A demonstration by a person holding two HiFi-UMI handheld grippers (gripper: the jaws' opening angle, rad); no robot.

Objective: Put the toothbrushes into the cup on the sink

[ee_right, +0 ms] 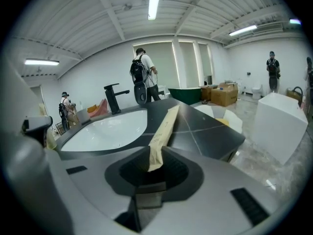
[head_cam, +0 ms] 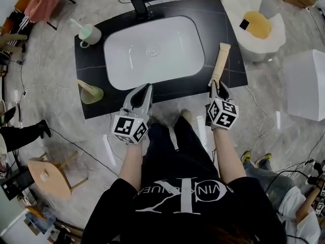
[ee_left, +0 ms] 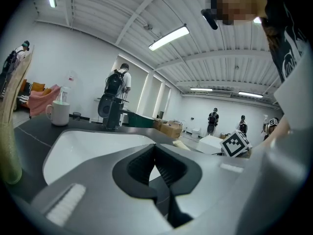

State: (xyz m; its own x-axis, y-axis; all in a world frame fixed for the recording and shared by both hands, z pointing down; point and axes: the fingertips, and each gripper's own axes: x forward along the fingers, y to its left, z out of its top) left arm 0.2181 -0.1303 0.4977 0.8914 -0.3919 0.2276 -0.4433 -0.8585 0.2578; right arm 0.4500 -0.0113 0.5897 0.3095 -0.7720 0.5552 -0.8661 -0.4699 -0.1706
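**Wrapped toothbrush clamped in the right claw point(head_cam: 217, 87) at the right side of the black worktop point(head_cam: 233, 44).**

The paper-wrapped toothbrush point(head_cam: 221, 62) is gripped by its near end between the right claw's jaws and is pointed away along the worktop, just right of the white basin point(head_cam: 152, 52). The left claw point(head_cam: 143, 91) is held at the worktop's front edge with its jaws together and nothing between them. A green cup point(head_cam: 93, 94), with another wrapped stick leaned in it, is stood at the front left. A white mug point(head_cam: 89, 35) is seen at the back left, well apart from the held toothbrush.
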